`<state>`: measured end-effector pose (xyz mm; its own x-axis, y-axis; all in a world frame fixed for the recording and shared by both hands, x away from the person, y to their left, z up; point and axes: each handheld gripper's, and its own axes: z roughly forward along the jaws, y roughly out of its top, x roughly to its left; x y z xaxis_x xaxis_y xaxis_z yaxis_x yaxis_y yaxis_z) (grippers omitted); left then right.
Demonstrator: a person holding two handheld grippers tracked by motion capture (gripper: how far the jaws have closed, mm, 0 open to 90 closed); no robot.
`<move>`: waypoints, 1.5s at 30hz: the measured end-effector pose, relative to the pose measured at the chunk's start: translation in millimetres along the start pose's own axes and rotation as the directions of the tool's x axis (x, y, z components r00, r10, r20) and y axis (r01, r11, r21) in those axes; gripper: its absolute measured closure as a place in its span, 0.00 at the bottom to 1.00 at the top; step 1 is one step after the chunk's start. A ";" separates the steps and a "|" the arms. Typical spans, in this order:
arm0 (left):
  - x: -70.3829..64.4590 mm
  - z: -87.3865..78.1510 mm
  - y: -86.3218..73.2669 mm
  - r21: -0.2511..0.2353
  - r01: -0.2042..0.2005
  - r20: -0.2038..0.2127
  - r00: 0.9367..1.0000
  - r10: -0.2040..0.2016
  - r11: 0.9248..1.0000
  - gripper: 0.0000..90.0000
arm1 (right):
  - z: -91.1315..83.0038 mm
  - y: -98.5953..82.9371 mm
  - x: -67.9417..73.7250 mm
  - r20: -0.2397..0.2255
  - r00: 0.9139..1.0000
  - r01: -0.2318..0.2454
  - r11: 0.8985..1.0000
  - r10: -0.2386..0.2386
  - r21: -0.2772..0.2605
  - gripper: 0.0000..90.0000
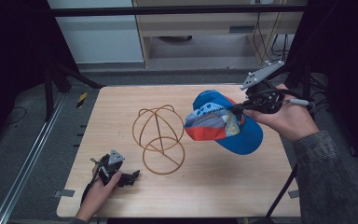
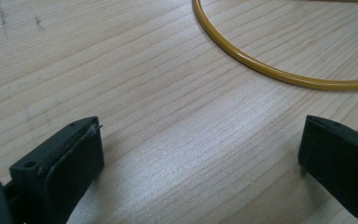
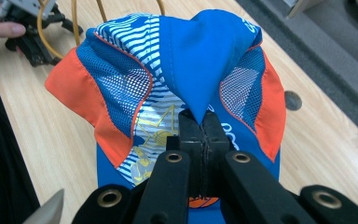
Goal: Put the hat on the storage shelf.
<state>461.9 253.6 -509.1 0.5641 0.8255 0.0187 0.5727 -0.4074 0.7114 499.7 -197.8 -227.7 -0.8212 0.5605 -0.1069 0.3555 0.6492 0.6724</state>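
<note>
- Cap point(image 1: 223, 123), blue with orange panels and white mesh, hangs in the air above the right half of the wooden table point(image 1: 214, 186), clear of its surface, with its brim lowest and pointing toward the near right.
- Right gripper point(image 1: 237, 108) has its jaws pressed together on a pinch of the cap's blue crown fabric; in the right gripper view the two black jaws meet with the cloth point(image 3: 191, 70) rising from between them in a peak.
- Right hand point(image 1: 286, 116) carries that gripper over the far right part of the table, with the grey plate on top tilted upward.
- Wire stand point(image 1: 158, 137), a golden frame of loops on a round base ring, sits on the table just left of the cap; whether the cap touches it cannot be told.
- Left gripper point(image 1: 133, 177) rests low at the near left of the table, held by the left hand point(image 1: 98, 191), its jaws spread wide with bare wood between them.
- Base ring point(image 2: 279, 72) curves past beyond those open jaws, near them but not touched.
</note>
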 end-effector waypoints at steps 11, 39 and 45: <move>0.0 -0.1 0.0 0.001 0.000 0.000 1.000 0.000 1.000 0.00 | -7.3 22.8 3.8 -0.001 1.000 0.024 0.998 -0.024 -0.057 1.00; -0.3 -0.1 -0.1 -0.001 0.000 -0.002 1.000 0.000 1.000 0.00 | -5.2 91.9 23.7 0.012 0.993 0.114 0.986 -0.113 -0.125 1.00; -0.3 -0.1 -0.1 -0.001 0.000 -0.003 1.000 0.000 1.000 0.00 | 3.8 110.1 30.4 -0.002 0.991 0.131 0.981 -0.133 -0.145 1.00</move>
<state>461.7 253.4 -509.2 0.5625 0.8265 0.0203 0.5723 -0.4070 0.7119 515.6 -107.3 -159.7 -0.8621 0.4682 -0.1937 0.1764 0.6358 0.7514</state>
